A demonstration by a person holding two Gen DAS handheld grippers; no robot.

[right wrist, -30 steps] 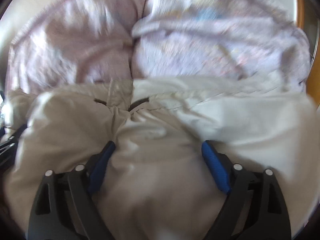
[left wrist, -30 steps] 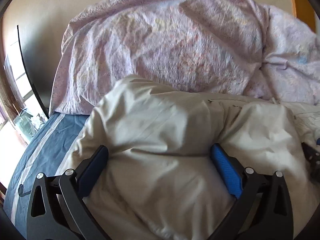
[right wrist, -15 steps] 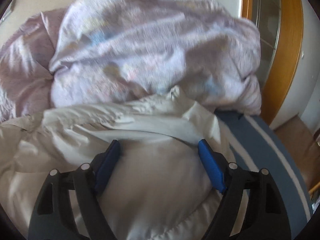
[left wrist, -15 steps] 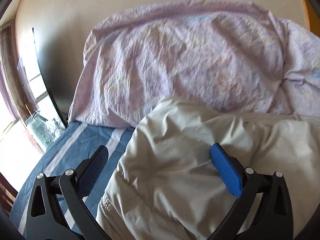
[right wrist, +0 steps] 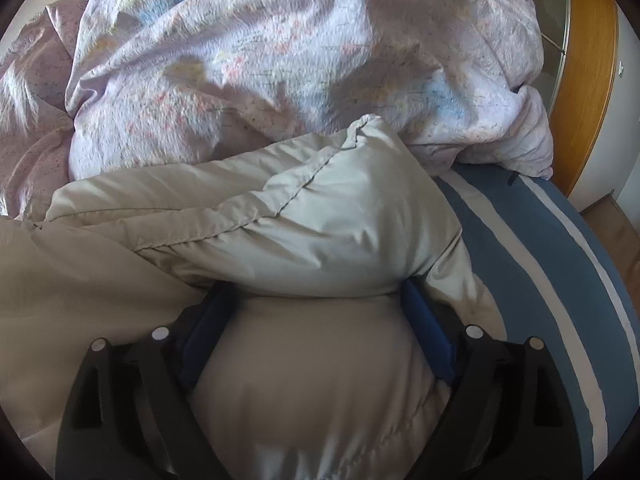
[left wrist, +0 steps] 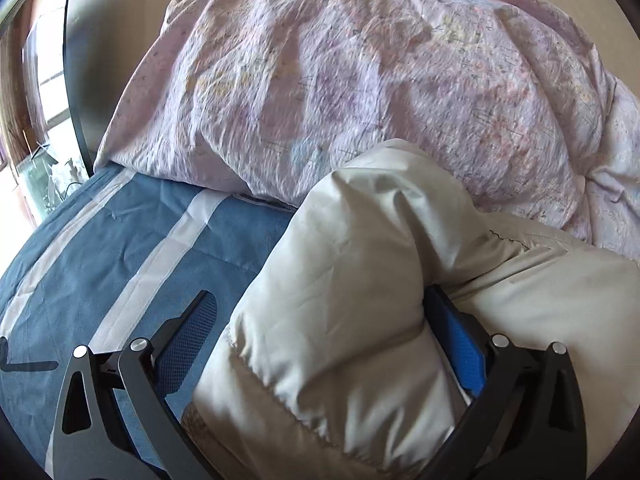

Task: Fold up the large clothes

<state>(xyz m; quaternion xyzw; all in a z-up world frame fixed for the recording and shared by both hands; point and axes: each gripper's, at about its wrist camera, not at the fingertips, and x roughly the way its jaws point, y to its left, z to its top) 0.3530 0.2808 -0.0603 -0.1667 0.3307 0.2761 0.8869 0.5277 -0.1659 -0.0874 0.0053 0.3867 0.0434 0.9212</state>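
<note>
Lilac duvet (left wrist: 360, 80), probably; blue striped sheet (left wrist: 120, 240)

Bare striped sheet (left wrist: 120, 248) left, free; lilac duvet (left wrist: 360, 80) blocks ahead; jacket (left wrist: 340, 320) bulk, probably, rightward.

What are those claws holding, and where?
Left gripper: nothing; one pad clears the beige jacket. Right gripper, jaws just opening: jacket fills them; grip unclear.

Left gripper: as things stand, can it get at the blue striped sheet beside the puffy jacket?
Probably yes. The left gripper straddles the beige puffy jacket's edge, and one of its fingers already hangs over bare blue striped sheet. Nothing lies on that stretch; only the jacket's bulk fills the gap between the fingers.
</note>
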